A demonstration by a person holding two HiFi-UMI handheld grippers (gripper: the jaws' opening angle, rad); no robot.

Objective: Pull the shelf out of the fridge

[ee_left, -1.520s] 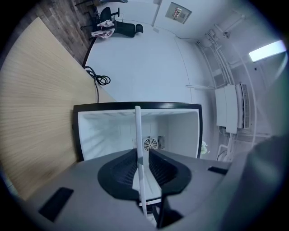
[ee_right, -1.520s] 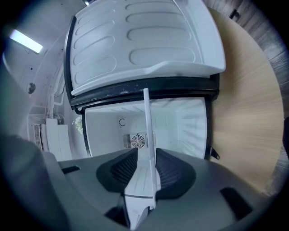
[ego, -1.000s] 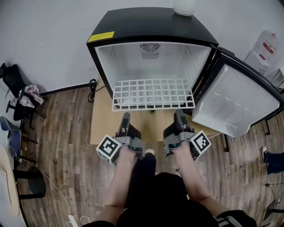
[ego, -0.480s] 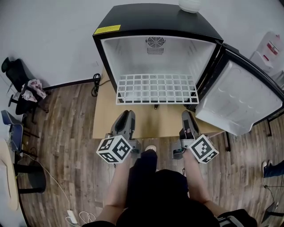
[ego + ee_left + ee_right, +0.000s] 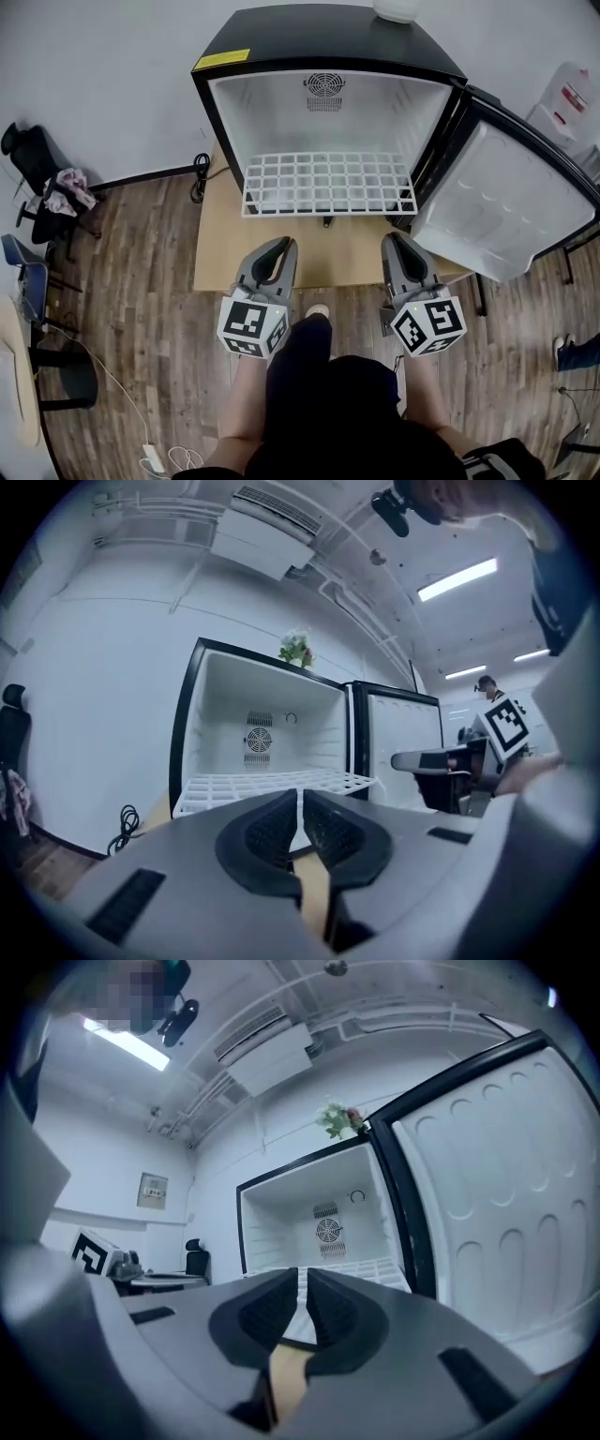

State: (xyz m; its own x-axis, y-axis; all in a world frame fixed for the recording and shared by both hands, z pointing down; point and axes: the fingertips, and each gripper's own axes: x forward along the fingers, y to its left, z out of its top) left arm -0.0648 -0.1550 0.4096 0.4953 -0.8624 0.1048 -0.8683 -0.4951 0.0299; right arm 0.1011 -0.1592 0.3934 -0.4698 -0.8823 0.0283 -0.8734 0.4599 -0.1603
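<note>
1. The approach is judged to be in hand, since the wire shelf (image 5: 328,212) is not yet gripped. It lies level, low inside the open mini fridge (image 5: 319,37), and its front rail appears to stand slightly past the opening, above the worktop (image 5: 328,258).
2. The left tongs (image 5: 283,244) and right tongs (image 5: 394,239) are held side by side, near the shelf but clear of it. Both have just been closing and are drawn to a thin slit, with nothing between them.
3. For the next move, the tongs would need to be widened, carried to the front rail, closed on the wire and drawn straight back.
4. The gap between tongs and shelf is shown only in the head view. The slits between the pads are shown only in the gripper views, as are the flowers (image 5: 295,649) on the fridge.
</note>
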